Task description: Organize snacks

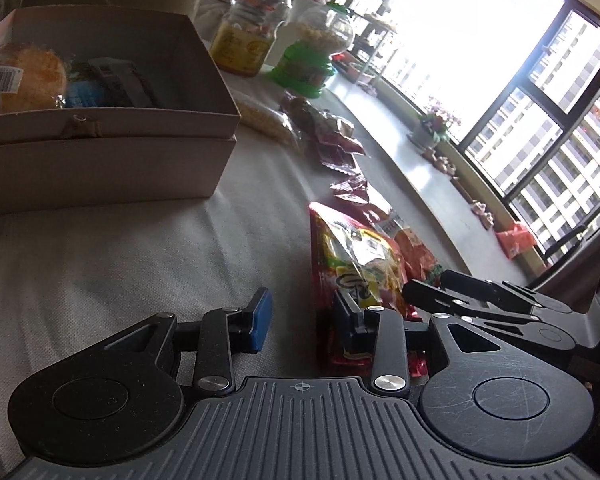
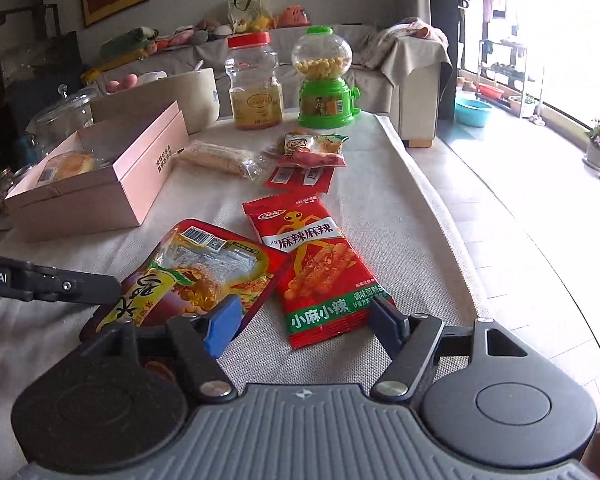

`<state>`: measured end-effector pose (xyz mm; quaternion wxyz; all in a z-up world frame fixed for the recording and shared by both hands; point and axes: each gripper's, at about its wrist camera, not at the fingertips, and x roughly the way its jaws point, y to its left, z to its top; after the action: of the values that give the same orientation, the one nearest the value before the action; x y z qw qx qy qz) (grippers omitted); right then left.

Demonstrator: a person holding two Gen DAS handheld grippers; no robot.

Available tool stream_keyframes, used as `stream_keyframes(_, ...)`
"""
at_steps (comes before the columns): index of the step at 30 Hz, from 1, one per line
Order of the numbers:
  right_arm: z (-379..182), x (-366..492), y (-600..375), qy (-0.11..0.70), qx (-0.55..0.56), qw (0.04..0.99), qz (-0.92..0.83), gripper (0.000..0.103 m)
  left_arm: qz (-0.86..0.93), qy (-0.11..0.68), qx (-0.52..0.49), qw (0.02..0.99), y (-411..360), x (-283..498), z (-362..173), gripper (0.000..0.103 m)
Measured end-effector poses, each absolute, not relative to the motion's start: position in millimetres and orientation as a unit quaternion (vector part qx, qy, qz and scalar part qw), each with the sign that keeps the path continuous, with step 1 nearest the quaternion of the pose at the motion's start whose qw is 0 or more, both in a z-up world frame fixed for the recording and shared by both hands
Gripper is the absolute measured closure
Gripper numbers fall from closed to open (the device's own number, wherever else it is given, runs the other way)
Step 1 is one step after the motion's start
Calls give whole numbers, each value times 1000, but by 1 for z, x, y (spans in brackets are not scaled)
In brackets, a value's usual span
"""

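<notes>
Right gripper (image 2: pixel 300 320) jaws apart, nothing held, poised over red spicy-strip packet (image 2: pixel 320 268) lying flat mid-table (image 2: pixel 420 216). Left gripper (image 1: pixel 300 316) open beside yellow-red snack bag (image 1: pixel 356 256). Pink box (image 2: pixel 100 184) near table's left edge holds a bun (image 2: pixel 70 166).

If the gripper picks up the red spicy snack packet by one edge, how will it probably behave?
The red snack packet lies flat and thin on the tablecloth, so it is probably light and would likely sag when lifted by one edge. Its film looks glossy, so the pads may slip. The strips printed on it suggest soft contents, though the contents themselves are hidden.
</notes>
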<state>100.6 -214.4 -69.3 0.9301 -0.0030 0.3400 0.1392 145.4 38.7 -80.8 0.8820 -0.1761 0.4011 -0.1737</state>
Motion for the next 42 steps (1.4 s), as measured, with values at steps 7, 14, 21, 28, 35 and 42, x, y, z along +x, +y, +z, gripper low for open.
stream_keyframes(7,-70,96,-216,338,-5,932,130,30,-211,399,-222,864,26,151,-88,63)
stream_keyframes(14,-70,96,-222,336,15,934,124,29,-221,402,-225,860,19,148,-88,63)
stream_keyframes(21,-68,84,-214,330,9,937,109,30,-262,378,-225,859,15,129,-65,71)
stream_keyframes(28,-69,68,-192,324,-5,936,136,31,-239,371,-183,879,15,120,-53,71)
stream_keyframes(35,-70,71,-197,330,13,933,143,31,-200,414,-231,858,21,136,-86,68)
stream_keyframes(42,-70,69,-198,324,14,935,140,31,-220,399,-238,858,22,134,-76,81)
